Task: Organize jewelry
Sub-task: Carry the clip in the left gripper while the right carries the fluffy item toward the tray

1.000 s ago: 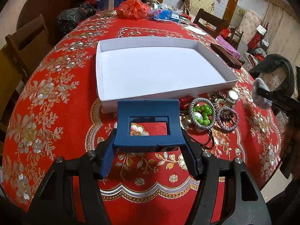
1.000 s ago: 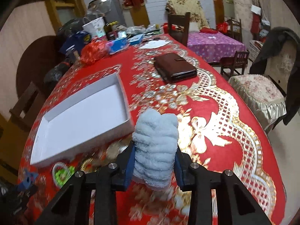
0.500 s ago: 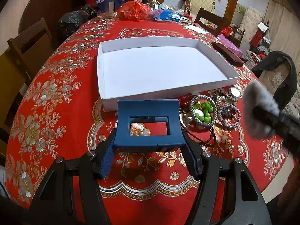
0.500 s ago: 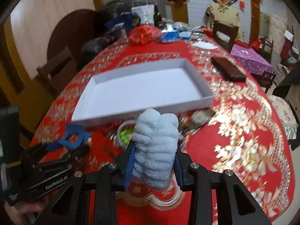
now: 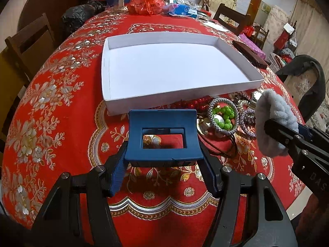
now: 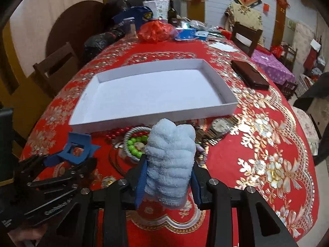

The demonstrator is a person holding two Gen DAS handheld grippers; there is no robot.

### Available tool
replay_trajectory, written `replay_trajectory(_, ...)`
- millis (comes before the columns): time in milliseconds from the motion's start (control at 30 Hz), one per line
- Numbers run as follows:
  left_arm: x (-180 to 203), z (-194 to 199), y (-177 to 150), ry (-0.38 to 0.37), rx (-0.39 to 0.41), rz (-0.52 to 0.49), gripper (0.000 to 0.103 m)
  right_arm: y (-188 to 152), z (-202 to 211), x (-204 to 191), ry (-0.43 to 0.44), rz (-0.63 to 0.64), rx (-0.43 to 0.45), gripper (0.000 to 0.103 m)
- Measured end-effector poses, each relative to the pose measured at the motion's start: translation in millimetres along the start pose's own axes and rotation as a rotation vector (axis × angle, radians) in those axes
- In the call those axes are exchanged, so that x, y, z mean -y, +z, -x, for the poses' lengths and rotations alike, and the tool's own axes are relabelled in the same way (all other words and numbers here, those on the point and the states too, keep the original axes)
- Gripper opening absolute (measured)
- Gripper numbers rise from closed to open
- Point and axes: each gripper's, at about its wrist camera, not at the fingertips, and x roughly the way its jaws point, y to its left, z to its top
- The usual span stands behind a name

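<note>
An empty white tray (image 5: pixel 207 36) (image 6: pixel 218 84) lies on the red tablecloth. A pile of jewelry sits at its near edge: red beads (image 5: pixel 193 103), a silver bangle with green beads (image 5: pixel 224 117) (image 6: pixel 134 142), a beaded bracelet (image 5: pixel 246 121), a wristwatch (image 6: pixel 221 126). My left gripper (image 5: pixel 163 139) (image 6: pixel 77 151) is shut on a blue rectangular frame piece (image 5: pixel 162 152), above the cloth just left of the pile. My right gripper (image 6: pixel 169 164) (image 5: pixel 273 123) is shut on a folded light-blue towel (image 6: pixel 170 160), hovering over the pile's right side.
A brown wallet (image 6: pixel 249 75) lies right of the tray. Bags, a bottle and clutter (image 5: pixel 144 4) stand at the table's far end. Wooden chairs (image 5: pixel 30 39) flank the table. A dark coat on a chair (image 5: pixel 308 78) is at right.
My right gripper with the towel has swung left from the table's right side to over the jewelry pile. My left gripper has barely moved.
</note>
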Motion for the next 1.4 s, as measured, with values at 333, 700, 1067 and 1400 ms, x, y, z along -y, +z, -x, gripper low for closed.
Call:
replay_trajectory(333,-2.0,0.4,0.1,0.001,-0.001,0.007,0.063,-0.5,-3.2,-1.7,-0.022,0.014,-0.003,0.035)
replay_trajectory(700,-2.7,5.0,-4.3,0.013,0.022,0.011,0.063,-1.8,-3.1,1.8,-0.024,0.006,-0.004,0.035)
replay_trajectory(1067,-2.2,4.7,-3.9,-0.012,0.011,0.028,0.063,-1.6,-3.9,1.1,-0.028,0.008,-0.003,0.035)
replay_trajectory(1400,-0.4,8.6,-1.7,0.001,0.019,0.02,0.063,-1.1,-1.9,5.8,-0.056,-0.002,0.005,0.035)
